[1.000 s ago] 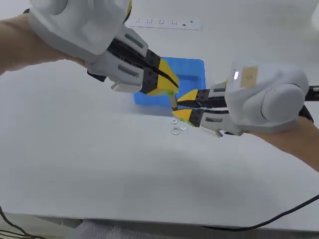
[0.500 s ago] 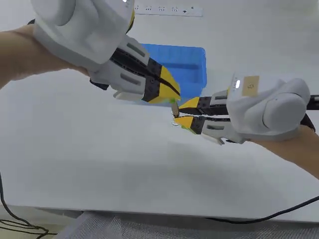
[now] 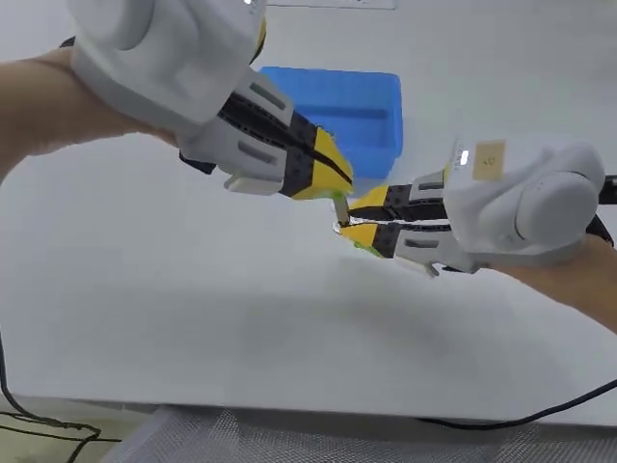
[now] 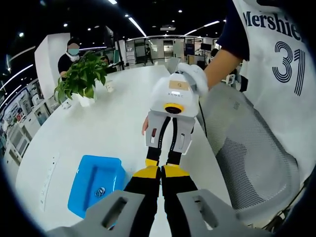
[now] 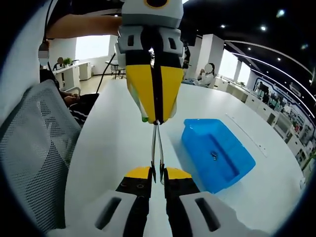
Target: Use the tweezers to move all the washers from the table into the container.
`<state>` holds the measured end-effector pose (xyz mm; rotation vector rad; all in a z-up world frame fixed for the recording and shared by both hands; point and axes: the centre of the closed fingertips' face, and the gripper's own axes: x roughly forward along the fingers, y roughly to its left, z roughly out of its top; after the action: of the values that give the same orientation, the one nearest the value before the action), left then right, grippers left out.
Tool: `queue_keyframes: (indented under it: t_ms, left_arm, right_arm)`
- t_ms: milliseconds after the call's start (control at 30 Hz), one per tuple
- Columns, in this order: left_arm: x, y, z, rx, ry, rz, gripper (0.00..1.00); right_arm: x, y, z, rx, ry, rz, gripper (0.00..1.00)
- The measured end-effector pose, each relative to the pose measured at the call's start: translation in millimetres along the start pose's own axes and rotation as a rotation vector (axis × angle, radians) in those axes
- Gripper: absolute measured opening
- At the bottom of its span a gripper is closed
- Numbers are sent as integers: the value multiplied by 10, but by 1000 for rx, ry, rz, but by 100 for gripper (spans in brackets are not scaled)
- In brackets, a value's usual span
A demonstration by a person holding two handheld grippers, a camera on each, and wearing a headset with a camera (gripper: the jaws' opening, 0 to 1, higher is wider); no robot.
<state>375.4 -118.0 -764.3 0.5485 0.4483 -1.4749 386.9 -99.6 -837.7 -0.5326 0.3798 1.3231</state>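
Thin steel tweezers [image 5: 154,153] gripped at both ends over a smooth white table [image 3: 145,289]

The left tool [image 5: 157,116], yellow-tipped, is pressed together on the joined end; the right tool [image 5: 157,174] pinches the two slim legs. Small metal ring washers [image 5: 213,155] lie inside the glossy blue rectangular container [image 5: 193,143] — just beside both tools.
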Motion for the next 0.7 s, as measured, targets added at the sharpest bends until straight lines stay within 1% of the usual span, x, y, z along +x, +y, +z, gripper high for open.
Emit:
queue_keyframes:
  t_ms: [200,533,700]
  left_arm:
    - [11,47,-28,-7,8,0,5]
    - [47,93,-109,-14,26,-6,5]
    - [57,120,-170,-22,38,-12,5]
  right_arm:
    - [45,-30,-3,-1,0,8,11]
    - [120,-46,-53,9,3,26,11]
    - [161,-43,-74,14,2,33,11]
